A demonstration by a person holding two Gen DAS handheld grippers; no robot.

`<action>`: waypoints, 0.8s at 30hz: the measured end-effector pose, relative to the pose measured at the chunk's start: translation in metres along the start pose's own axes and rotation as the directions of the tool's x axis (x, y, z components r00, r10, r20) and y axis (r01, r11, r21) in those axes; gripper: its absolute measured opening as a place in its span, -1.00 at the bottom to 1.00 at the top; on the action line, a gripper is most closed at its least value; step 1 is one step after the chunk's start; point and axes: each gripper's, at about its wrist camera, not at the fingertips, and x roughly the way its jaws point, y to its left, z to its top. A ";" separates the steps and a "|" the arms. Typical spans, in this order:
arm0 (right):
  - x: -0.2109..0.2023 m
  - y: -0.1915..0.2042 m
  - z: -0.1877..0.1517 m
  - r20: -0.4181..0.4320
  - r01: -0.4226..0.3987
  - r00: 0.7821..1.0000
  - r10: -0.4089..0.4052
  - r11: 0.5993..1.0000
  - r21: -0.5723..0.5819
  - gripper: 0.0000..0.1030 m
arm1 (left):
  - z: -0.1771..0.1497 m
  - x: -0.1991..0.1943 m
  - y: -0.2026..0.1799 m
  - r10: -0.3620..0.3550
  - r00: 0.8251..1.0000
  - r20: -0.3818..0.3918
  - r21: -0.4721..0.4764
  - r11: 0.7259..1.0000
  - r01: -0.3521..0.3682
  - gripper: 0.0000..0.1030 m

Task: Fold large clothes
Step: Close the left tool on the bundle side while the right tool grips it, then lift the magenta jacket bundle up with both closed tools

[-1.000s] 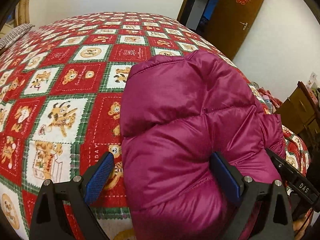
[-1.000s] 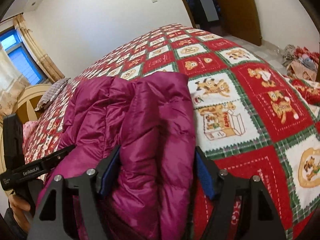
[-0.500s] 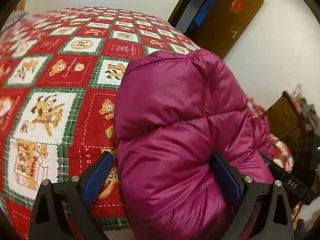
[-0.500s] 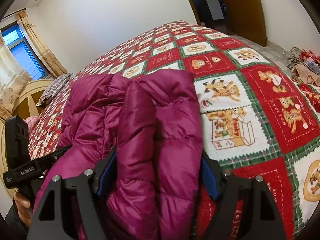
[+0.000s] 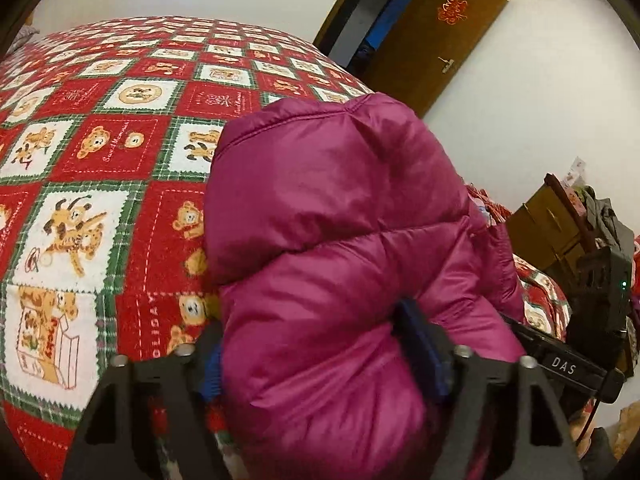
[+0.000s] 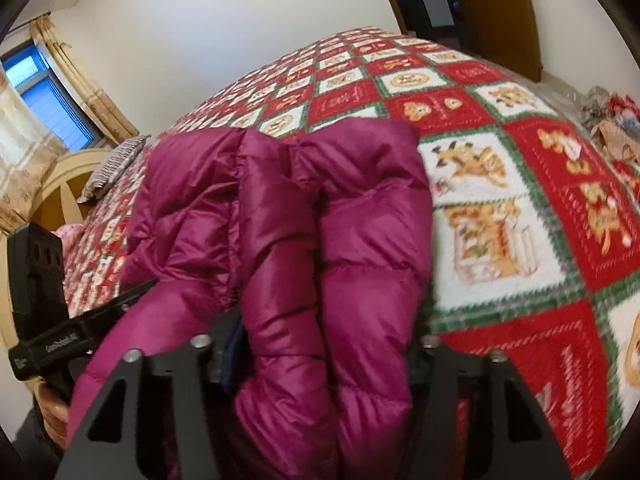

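A folded magenta puffer jacket (image 5: 340,200) lies as a thick bundle on a bed with a red, white and green cartoon quilt (image 5: 100,140). My left gripper (image 5: 316,360) straddles the bundle's near left end; its jaws are closing and the blue pads (image 5: 420,344) dig into the padding. In the right wrist view the jacket (image 6: 280,208) shows its other end. My right gripper (image 6: 328,344) is closing there too, its left pad (image 6: 234,344) pressed into the fabric and its right pad hidden behind the bulge.
The quilt (image 6: 520,160) stretches far beyond the jacket. A brown door (image 5: 432,40) stands ajar at the back. A wooden cabinet (image 5: 540,224) is at the right, and a headboard (image 6: 60,184), striped pillow (image 6: 116,168) and window (image 6: 48,108) at the left. Clothes (image 6: 608,120) lie on the floor.
Both pairs of jaws have narrowed onto the jacket, squeezing the padding where they stood wider before. The left view has swung slightly right; the bundle itself has stayed in place.
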 end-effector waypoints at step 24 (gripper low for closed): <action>-0.010 0.036 -0.062 -0.032 -0.170 0.984 0.173 0.981 0.093 -0.14 | -0.046 -0.051 0.025 0.041 0.999 0.002 0.037 0.998 -0.041 0.42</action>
